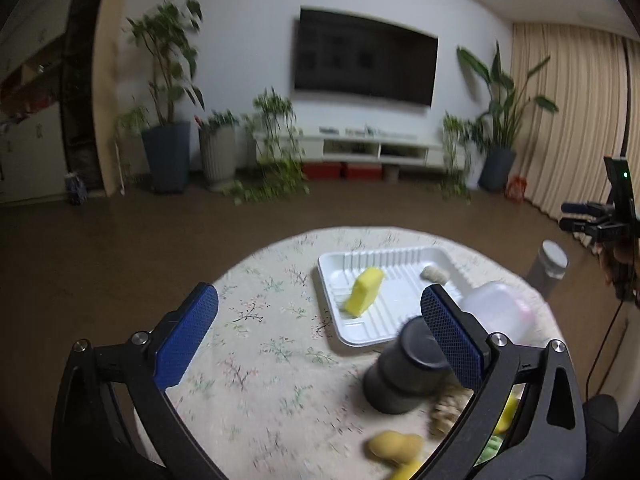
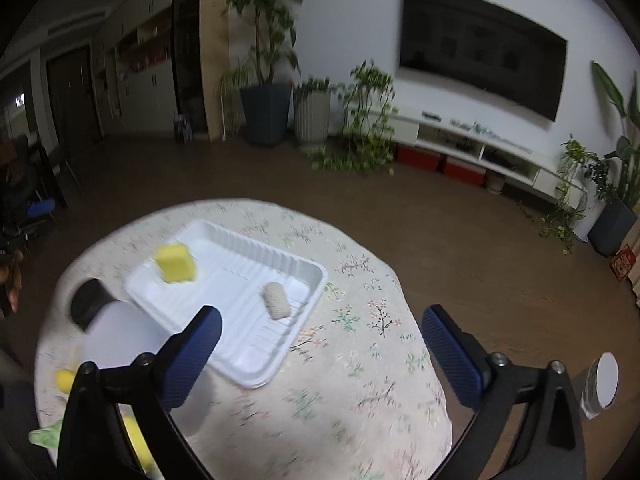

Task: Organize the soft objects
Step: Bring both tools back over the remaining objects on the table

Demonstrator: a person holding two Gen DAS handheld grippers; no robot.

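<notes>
Two soft items lying in white tray (image 2: pixel 240 376) already: yellow sponge (image 1: pixel 365 291), beige pad (image 2: pixel 276 300). Left gripper (image 1: pixel 320 322) and right gripper (image 2: pixel 322 354) both hovering wide, holding nothing. Next pick (judging): tan sponge (image 1: pixel 394 446) sitting near table edge.

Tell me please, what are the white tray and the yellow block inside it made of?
The tray looks like thin molded plastic or foam: smooth white, with ribbed walls and floor. The yellow block looks like sponge foam: matte, soft-edged, no shine. Motion blur hides its pores, so I cannot be sure.
</notes>
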